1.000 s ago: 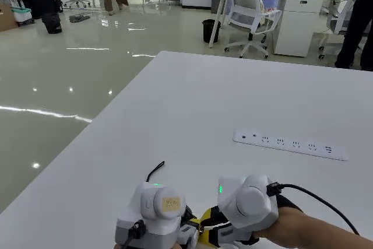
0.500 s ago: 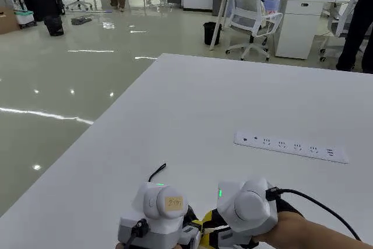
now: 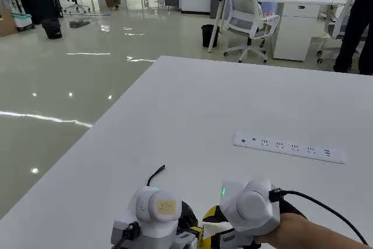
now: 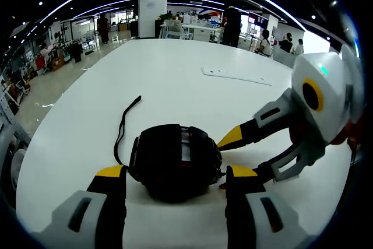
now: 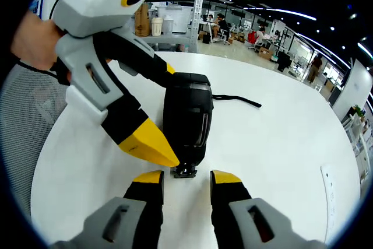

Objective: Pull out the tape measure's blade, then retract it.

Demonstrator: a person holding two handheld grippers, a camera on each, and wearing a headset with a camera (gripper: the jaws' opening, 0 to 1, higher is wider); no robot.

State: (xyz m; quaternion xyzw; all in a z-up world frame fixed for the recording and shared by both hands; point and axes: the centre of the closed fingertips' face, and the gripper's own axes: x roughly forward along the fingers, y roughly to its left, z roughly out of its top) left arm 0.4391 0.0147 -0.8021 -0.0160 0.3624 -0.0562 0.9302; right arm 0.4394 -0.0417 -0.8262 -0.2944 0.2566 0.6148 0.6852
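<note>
A black tape measure (image 4: 175,158) lies on the white table (image 3: 204,103), its thin black strap (image 3: 155,173) trailing off behind it. My left gripper (image 4: 176,173) is shut on its body, one yellow-tipped jaw on each side. The blade's metal hook (image 5: 183,171) pokes out of the case (image 5: 187,115) and sits just ahead of my right gripper (image 5: 186,178), whose jaws stand apart on either side of it without touching. In the head view both grippers, left (image 3: 189,231) and right (image 3: 213,225), meet at the near table edge and hide most of the tape measure.
A white power strip (image 3: 289,146) lies on the table to the far right. Bare tabletop stretches beyond the grippers. Office chairs (image 3: 245,18) and desks stand on the shiny floor past the table, with people at the back.
The head view has shifted a little and both grippers sit slightly lower in it. The grip on the tape measure looks the same.
</note>
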